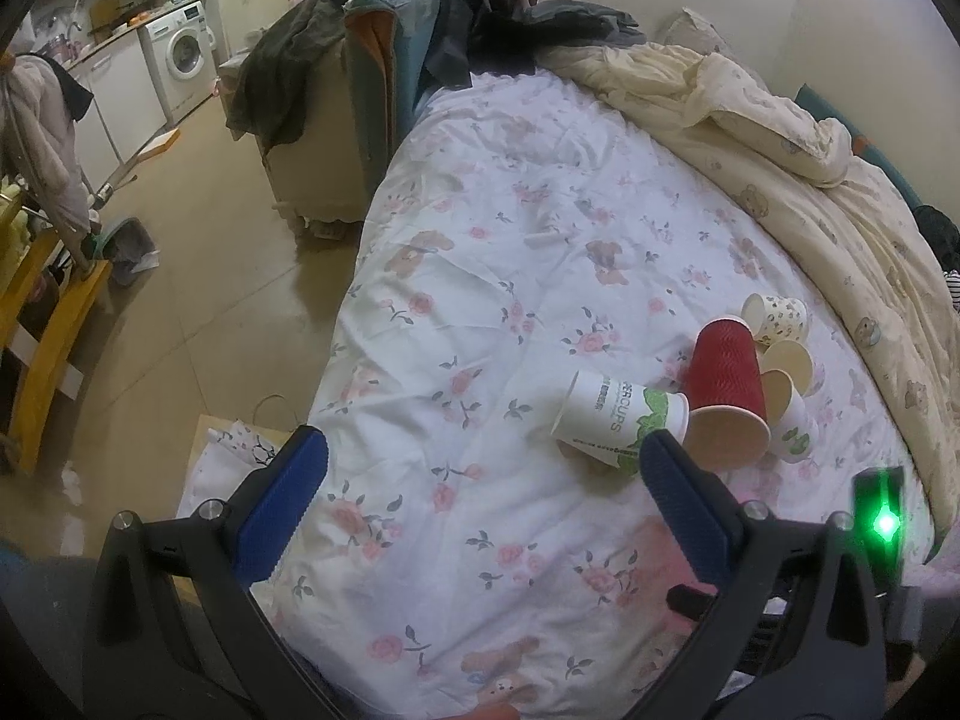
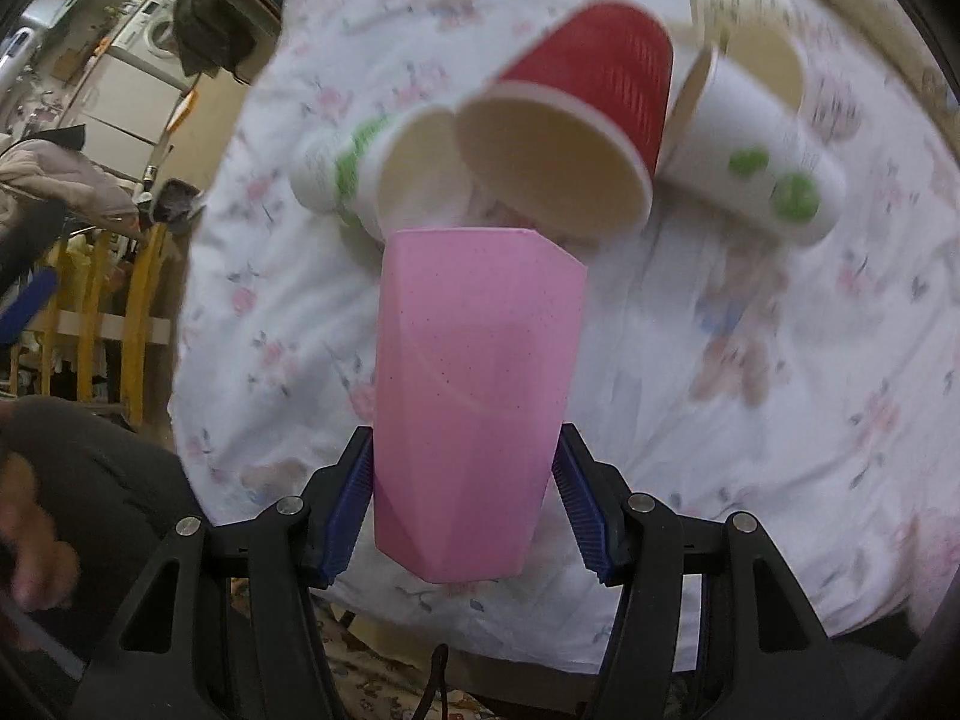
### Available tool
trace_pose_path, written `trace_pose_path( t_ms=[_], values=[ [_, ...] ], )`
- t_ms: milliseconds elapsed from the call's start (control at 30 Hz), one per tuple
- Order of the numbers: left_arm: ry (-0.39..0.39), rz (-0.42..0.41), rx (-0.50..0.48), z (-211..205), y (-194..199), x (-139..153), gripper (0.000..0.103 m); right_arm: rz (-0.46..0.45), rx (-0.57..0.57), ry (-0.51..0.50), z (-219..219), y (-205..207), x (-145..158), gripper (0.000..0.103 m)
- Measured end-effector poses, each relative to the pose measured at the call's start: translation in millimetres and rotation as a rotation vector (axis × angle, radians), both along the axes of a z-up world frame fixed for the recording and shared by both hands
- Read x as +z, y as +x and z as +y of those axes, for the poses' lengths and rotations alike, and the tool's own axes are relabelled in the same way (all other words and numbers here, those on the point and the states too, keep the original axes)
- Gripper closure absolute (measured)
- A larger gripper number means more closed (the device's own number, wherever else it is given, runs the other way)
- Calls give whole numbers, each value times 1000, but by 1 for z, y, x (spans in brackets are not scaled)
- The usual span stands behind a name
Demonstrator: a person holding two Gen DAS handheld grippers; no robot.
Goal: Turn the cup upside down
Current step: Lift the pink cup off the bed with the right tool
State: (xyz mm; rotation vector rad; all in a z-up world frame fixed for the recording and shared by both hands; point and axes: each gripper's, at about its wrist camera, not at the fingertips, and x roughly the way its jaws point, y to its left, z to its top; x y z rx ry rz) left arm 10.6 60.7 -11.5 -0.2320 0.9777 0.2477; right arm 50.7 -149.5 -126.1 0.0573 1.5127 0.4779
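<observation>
A pink faceted cup (image 2: pixel 474 402) is held between the blue pads of my right gripper (image 2: pixel 462 480), above the floral bedsheet (image 2: pixel 750 480); the gripper is shut on it near one end. Which end is the cup's mouth is hard to tell. Beyond it lie several paper cups on their sides: a red ribbed cup (image 2: pixel 588 114) (image 1: pixel 726 396), a white cup with green print (image 2: pixel 384 174) (image 1: pixel 624 420), and a white cup with green dots (image 2: pixel 756 150). My left gripper (image 1: pixel 480 480) is open and empty over the bed, its right finger near the white printed cup.
A rumpled cream duvet (image 1: pixel 780 138) lies along the bed's far right. A chair piled with dark clothes (image 1: pixel 372 42) stands at the bed's far end. A yellow wooden frame (image 1: pixel 42 324) and a washing machine (image 1: pixel 180 54) stand on the left across the floor.
</observation>
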Motion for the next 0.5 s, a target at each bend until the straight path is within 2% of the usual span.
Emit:
trace_pose_path(
  t_ms=[133, 333, 400, 467, 500],
  values=[
    [0, 6, 3, 1, 0, -1, 0, 31, -9, -25, 1, -2, -17, 42],
    [-7, 5, 2, 1, 0, -1, 0, 36, -16, -19, 5, -4, -20, 41],
    [-7, 6, 1, 1, 0, -1, 0, 29, -14, -27, 6, -4, -19, 36],
    [-8, 6, 2, 1, 0, -1, 0, 17, -17, -26, 2, -5, -16, 20],
    [-8, 5, 3, 1, 0, -1, 0, 14, -17, -25, 1, -4, -14, 15]
  ],
)
